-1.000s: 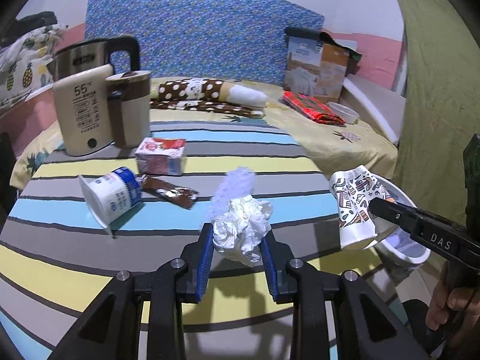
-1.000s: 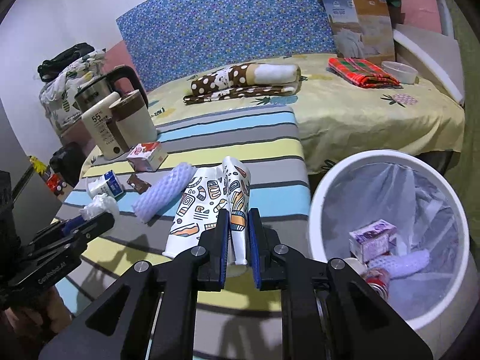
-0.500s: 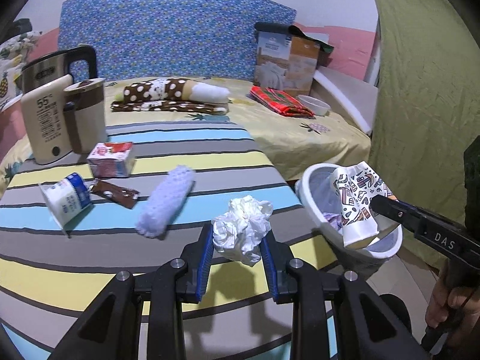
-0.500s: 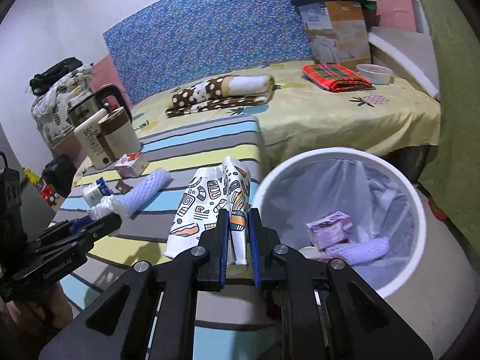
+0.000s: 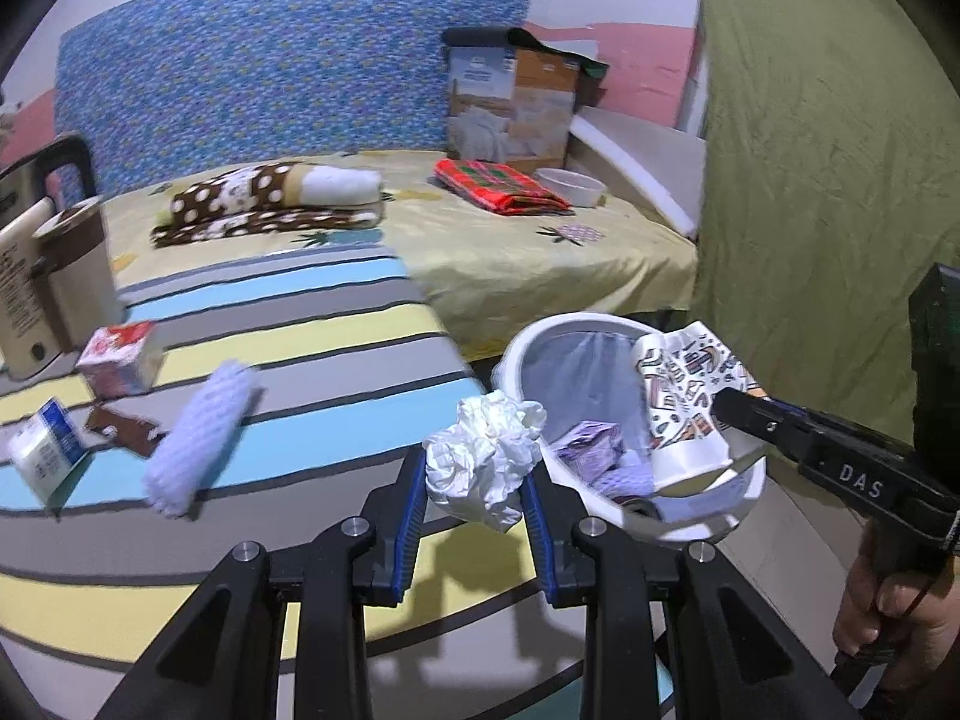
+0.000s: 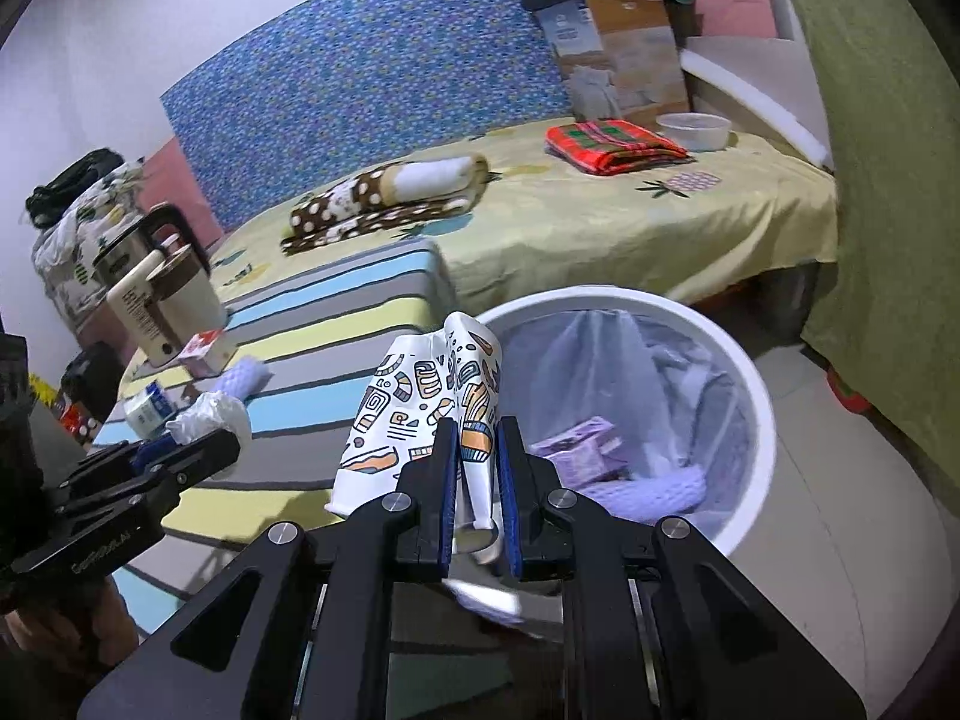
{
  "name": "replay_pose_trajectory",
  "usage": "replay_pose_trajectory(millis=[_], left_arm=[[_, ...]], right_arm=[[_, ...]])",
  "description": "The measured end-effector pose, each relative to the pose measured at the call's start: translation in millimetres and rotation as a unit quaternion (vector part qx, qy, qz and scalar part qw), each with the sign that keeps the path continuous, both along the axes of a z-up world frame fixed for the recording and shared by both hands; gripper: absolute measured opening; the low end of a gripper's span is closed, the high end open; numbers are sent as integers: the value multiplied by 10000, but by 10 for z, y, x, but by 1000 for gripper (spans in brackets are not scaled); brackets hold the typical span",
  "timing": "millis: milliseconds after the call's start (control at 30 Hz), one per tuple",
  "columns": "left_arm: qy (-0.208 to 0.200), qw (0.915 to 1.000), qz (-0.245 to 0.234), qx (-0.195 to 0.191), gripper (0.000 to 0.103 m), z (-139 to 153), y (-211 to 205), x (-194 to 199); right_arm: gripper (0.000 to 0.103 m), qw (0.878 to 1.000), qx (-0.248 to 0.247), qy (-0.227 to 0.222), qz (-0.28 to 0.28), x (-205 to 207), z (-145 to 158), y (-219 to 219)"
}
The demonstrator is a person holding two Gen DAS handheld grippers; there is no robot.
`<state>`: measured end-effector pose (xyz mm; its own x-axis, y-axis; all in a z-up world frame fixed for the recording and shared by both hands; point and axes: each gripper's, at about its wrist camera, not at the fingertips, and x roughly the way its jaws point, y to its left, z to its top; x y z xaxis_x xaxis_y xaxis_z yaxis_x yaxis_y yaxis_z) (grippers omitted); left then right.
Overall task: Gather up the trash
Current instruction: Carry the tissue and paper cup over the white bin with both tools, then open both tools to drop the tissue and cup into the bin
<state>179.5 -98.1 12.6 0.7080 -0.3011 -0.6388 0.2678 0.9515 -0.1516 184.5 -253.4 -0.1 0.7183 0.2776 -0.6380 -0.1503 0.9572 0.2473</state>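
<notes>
1. Beside the table's right edge stands the bin; over its rim the right gripper pinches the crushed cup.
2. At the same edge, the left gripper squeezes the tissue, just short of the bin.
3. Risk: released now, the light tissue may fall outside the rim.
4. On the table, foam roll, carton, wrapper and yogurt cup wait.

The left gripper, black with blue pads, is clamped on a crumpled white tissue. To its right, the right gripper pinches a crushed patterned paper cup, its handle gripped by a bare hand.
</notes>
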Motion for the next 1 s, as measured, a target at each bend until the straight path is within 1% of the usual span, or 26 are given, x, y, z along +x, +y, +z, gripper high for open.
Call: replay_pose_trajectory(millis=[267, 433, 667, 833, 900, 1000], left_arm=[[31, 9989, -460, 11, 31, -23, -499, 149], [89, 9981, -615, 32, 31, -78, -713, 255], [221, 9968, -760, 73, 32, -198, -889, 391], [338, 9956, -870, 33, 33, -281, -952, 466], [363, 9953, -896, 23, 36, -309, -963, 488], [338, 9954, -901, 24, 39, -326, -955, 498]], right_arm=[[15, 9995, 21, 71, -322, 49, -80, -316], [15, 9987, -46, 157, -479, 64, -131, -428], [16, 9971, -173, 318, -672, 102, -215, -517], [17, 9962, -275, 470, -676, 141, -277, -556], [17, 9959, -267, 523, -691, 156, -293, -583], [20, 9957, -320, 527, -690, 148, -290, -595]])
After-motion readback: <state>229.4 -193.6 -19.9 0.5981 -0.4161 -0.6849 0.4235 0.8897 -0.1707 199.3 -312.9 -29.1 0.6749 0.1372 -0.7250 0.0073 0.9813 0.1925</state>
